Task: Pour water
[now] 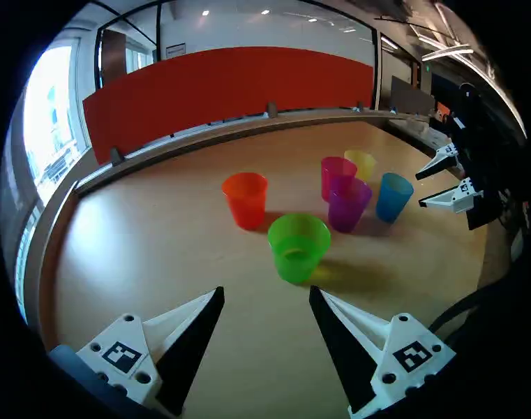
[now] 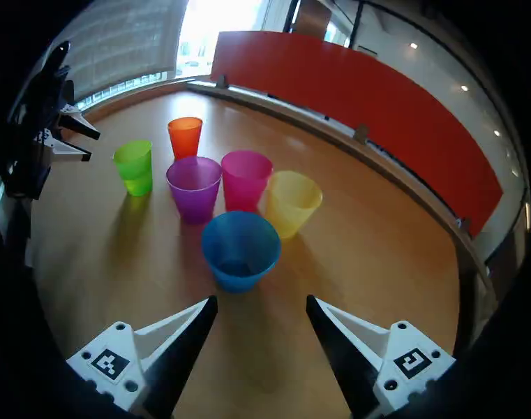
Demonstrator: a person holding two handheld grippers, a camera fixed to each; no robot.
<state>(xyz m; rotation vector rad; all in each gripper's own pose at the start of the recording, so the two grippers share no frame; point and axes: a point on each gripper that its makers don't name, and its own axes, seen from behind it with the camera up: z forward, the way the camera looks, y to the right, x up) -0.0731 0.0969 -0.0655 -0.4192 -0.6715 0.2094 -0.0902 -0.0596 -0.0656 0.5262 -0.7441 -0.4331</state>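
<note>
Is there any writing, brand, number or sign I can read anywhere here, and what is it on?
No text here can be read.
Left gripper and right gripper: black-and-white square code patterns on the fingers, not letters or numbers.
White plaque high in the background: too small to read.
Green cup, blue cup and the other cups: no print visible.

You are facing six translucent plastic tumblers, all standing upright with open mouths on the wooden tabletop (image 1: 160, 230). The green tumbler (image 1: 298, 246) and the orange tumbler (image 1: 245, 199) are standing somewhat apart. The purple tumbler (image 1: 349, 202), pink tumbler (image 1: 337, 174), yellow tumbler (image 1: 361, 162) and blue tumbler (image 1: 393, 195) are sitting bunched close together beside them.
</note>
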